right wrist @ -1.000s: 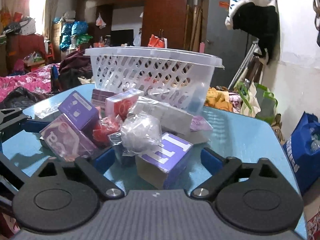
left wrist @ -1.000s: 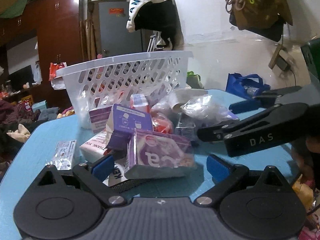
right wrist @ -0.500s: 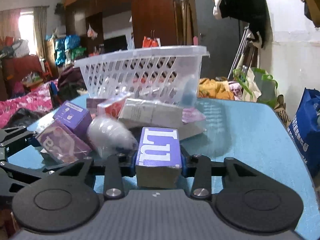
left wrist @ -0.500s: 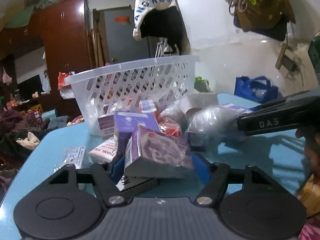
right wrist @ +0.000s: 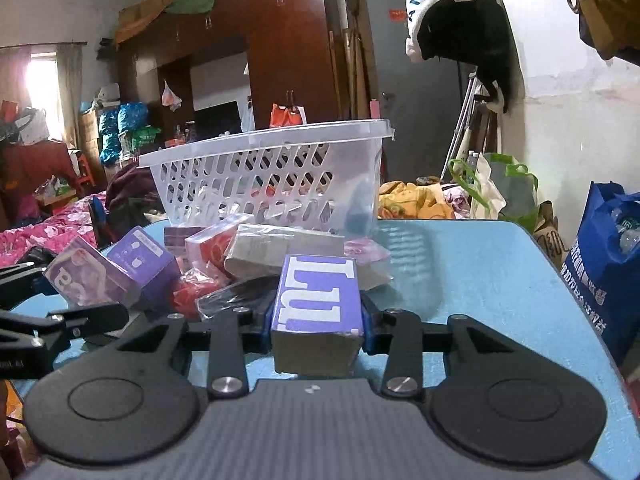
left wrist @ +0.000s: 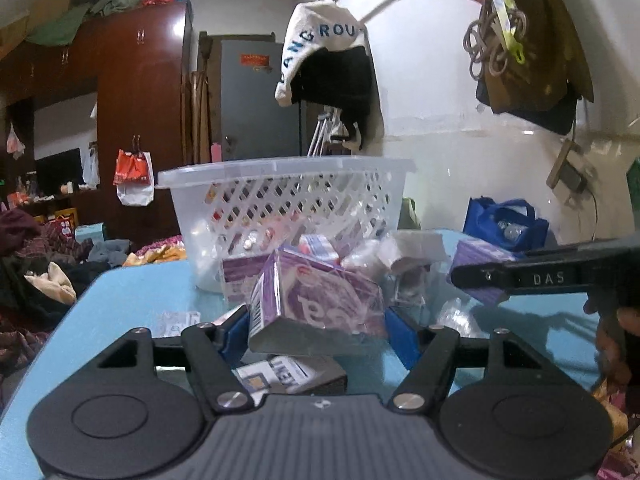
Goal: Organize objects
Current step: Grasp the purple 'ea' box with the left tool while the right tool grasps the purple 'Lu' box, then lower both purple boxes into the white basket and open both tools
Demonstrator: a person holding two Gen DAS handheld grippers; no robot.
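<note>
**Both tools loaded, basket straight ahead**

The left tool point(left wrist: 316, 328) is clamped on a purple plastic-wrapped packet point(left wrist: 320, 304), its blue pads pressing the packet's two sides. The packet sits in the lower centre of the left wrist view, tilted, and appears raised clear of the flat white-labelled box point(left wrist: 288, 374) lying on the blue table point(left wrist: 132, 300) beneath it. Its jaws have just been closing, with the packet between them.

The right tool point(right wrist: 318, 320) grips a purple box with white lettering point(right wrist: 318, 296) across its narrow width, end face toward the camera, low in the centre of the right wrist view. Its jaws also have just been closing on that box, and now stand about as tight as they go.

Each item is taken by its short sides, likely so the flat faces give the pads a firm seat and the load carries level. The white lattice basket point(right wrist: 264, 176) stands at the far side of the table, centre frame in both views, already holding some items. Between tools and basket lies the remaining heap: a second purple box point(right wrist: 146, 258), a red packet point(right wrist: 192, 292) and a grey wrapped bundle point(right wrist: 276, 246). Judging by this, both loads are bound for the basket, and they will need lifting over its rim.
</note>
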